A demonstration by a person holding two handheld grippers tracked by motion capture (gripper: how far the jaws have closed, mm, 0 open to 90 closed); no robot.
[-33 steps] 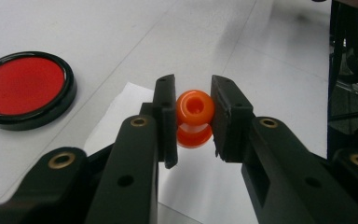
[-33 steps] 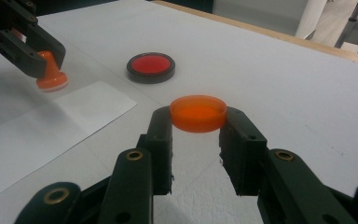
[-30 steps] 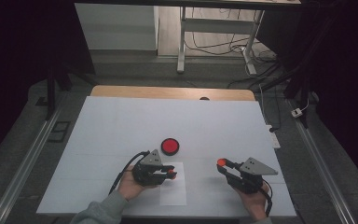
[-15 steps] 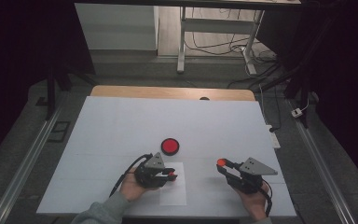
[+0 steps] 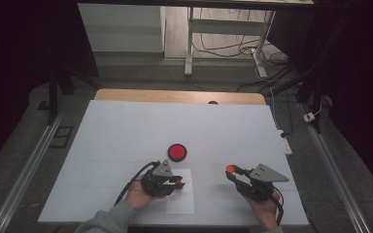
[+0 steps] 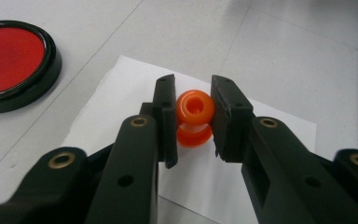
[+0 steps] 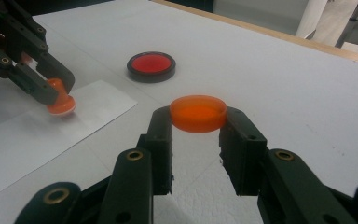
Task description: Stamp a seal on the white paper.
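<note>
Gripping an orange stamp (image 6: 194, 116), the left gripper (image 6: 193, 122) presses it onto white paper (image 6: 121, 88). Right gripper (image 7: 196, 140) jaws clamp the orange cap (image 7: 198, 113). Ink pad (image 5: 177, 152) lies at twelve o'clock; stamping apparently underway, recapping remains.

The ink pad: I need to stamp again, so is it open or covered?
Open: the ink pad shows bare red, its orange lid held in the right gripper.

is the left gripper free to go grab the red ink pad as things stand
Probably not yet: the left gripper is shut on an orange stamp over the white paper. The red ink pad sits close ahead with nothing between.
</note>
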